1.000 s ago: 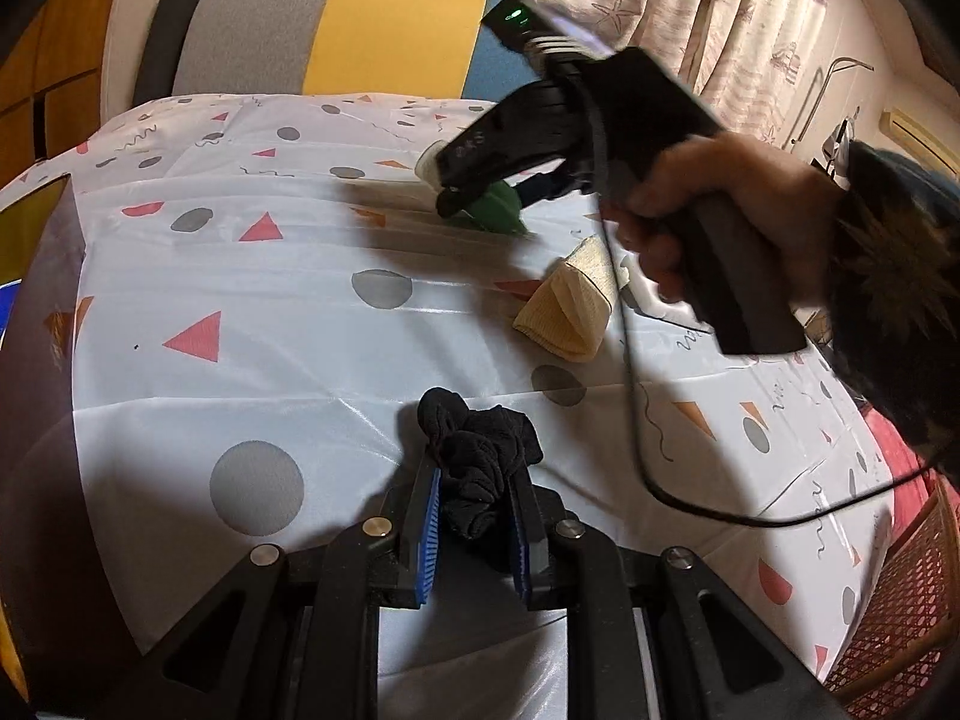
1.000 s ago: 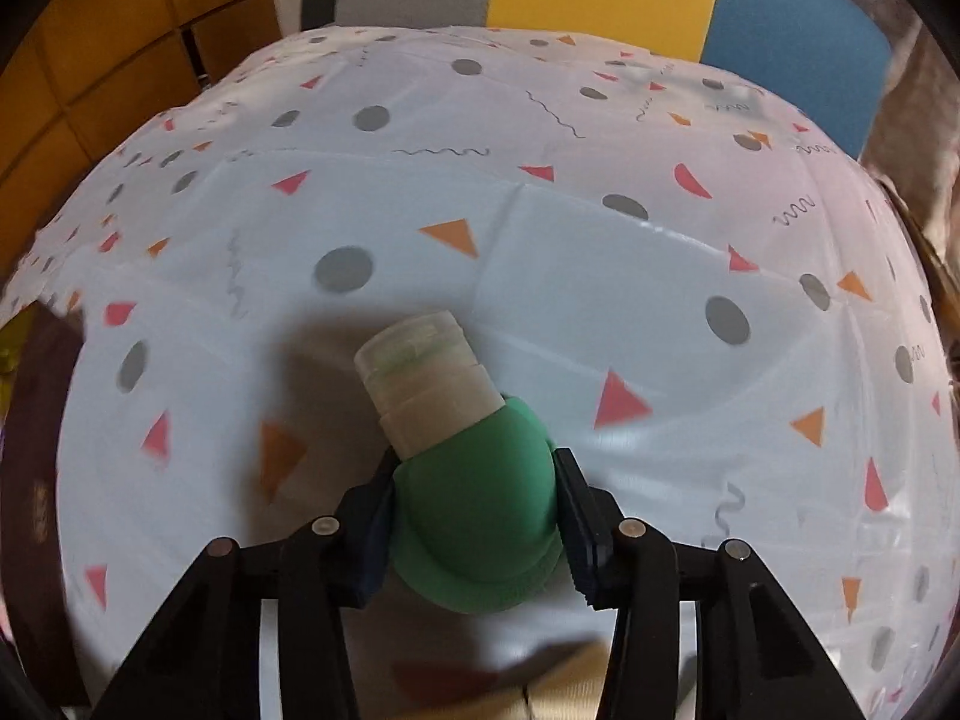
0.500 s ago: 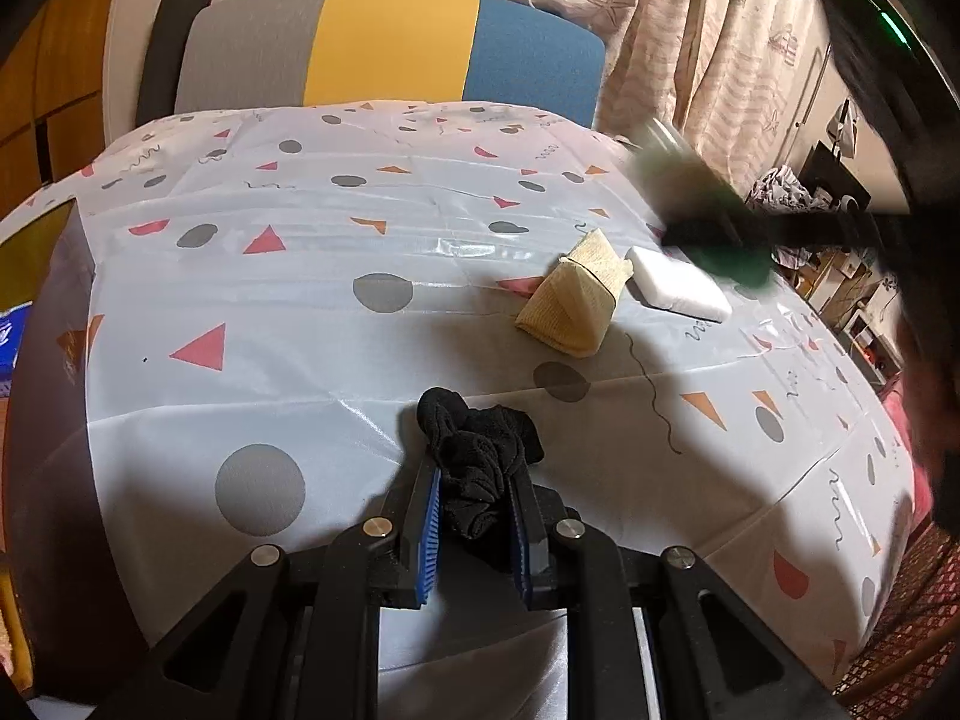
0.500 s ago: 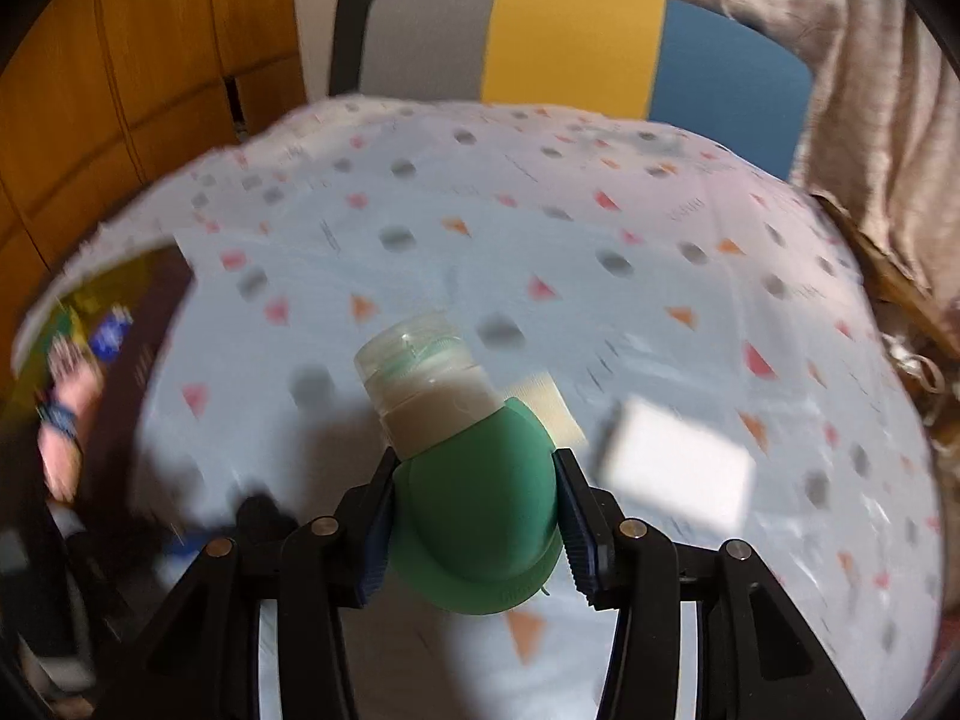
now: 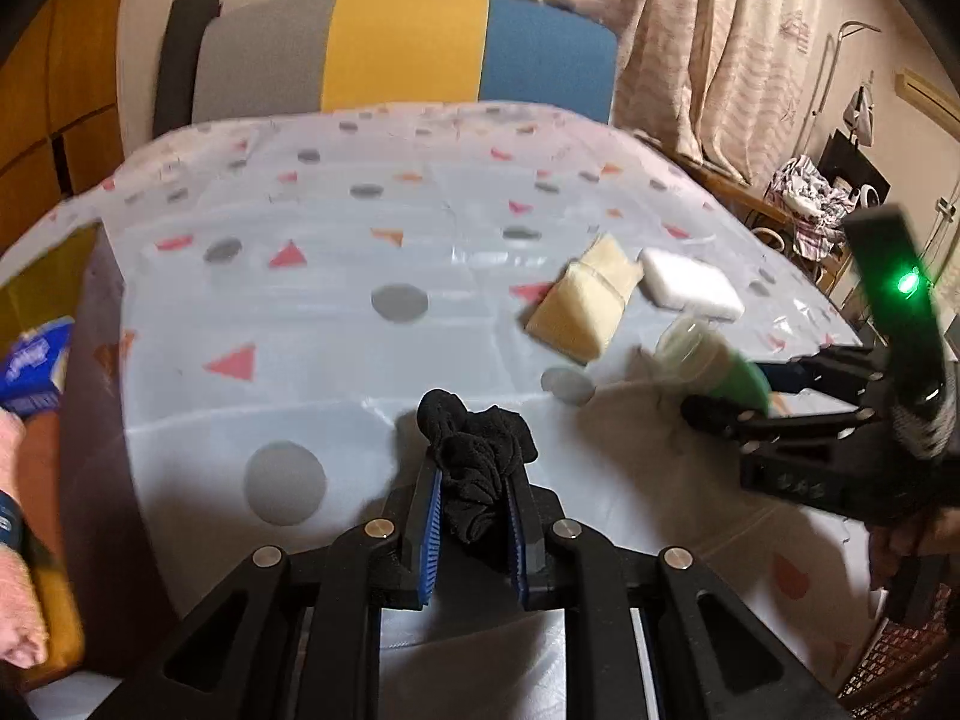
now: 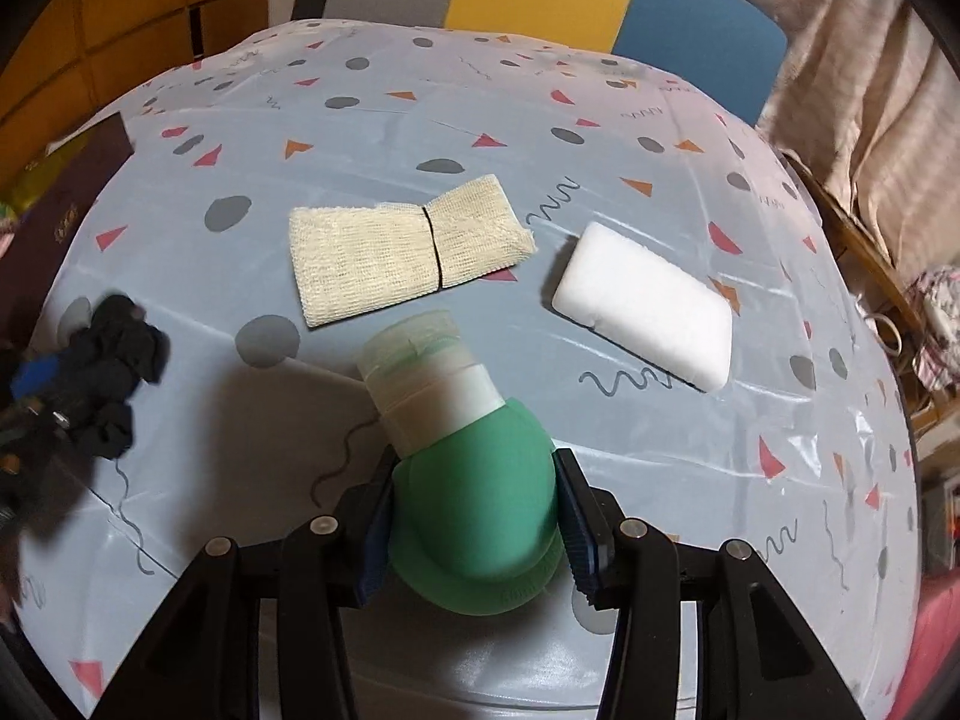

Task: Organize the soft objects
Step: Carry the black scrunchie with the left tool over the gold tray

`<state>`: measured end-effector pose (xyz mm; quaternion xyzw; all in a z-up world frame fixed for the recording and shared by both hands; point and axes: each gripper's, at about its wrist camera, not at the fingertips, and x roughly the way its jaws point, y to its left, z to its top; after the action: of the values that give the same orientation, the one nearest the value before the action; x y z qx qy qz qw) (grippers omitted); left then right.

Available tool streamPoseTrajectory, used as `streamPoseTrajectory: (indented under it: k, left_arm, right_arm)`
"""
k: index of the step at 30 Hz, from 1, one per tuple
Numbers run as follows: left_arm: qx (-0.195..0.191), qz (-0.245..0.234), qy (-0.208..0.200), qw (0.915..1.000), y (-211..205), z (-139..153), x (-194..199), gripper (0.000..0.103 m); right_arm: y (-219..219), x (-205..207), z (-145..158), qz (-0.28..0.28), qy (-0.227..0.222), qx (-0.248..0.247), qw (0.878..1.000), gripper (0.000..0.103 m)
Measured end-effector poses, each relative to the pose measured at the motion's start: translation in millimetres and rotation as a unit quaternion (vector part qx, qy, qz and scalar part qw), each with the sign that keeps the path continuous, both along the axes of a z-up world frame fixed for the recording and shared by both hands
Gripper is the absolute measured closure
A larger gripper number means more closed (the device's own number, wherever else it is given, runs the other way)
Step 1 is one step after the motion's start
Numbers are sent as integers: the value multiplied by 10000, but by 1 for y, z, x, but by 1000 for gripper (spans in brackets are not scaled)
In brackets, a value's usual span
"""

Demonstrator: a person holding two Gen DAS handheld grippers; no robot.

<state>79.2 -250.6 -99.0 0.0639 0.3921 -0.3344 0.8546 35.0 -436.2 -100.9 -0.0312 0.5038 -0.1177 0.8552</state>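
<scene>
Left gripper (image 5: pixel 474 516) clamped on a bunched black sock (image 5: pixel 477 459), the sock sticking out past the blue pads (image 5: pixel 431 531) over the near edge of the table (image 5: pixel 336 372). Right gripper (image 6: pixel 477 516) squeezing a green squeeze bottle (image 6: pixel 474 510) by its body, pale cap (image 6: pixel 414 354) pointing away and up, held above the tablecloth. On the cloth beyond the bottle: folded beige cloth (image 6: pixel 402 255) tied in the middle, and just to its right, apart from it, a white sponge (image 6: pixel 645 306). From the left view the right gripper sits low at the right, bottle near the cloth and sponge. Striped chair (image 5: pixel 402 54) behind the table.
</scene>
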Motion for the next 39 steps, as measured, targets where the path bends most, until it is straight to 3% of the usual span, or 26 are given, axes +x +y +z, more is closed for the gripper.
streamPoseTrajectory:
  k: [17,27,39]
  left_arm:
    - [-446,413,-283,9978,44,70,-17,86]
    - [-521,617,-316,9962,69,90,-20,86]
    - [-548,966,-234,9935,100,94,-14,86]
  right_arm:
    - [0,0,-2,-67,-54,9,10000,53]
    - [0,0,-3,-32,-70,-11,10000,53]
    - [-1,0,-3,-4,-74,-40,10000,53]
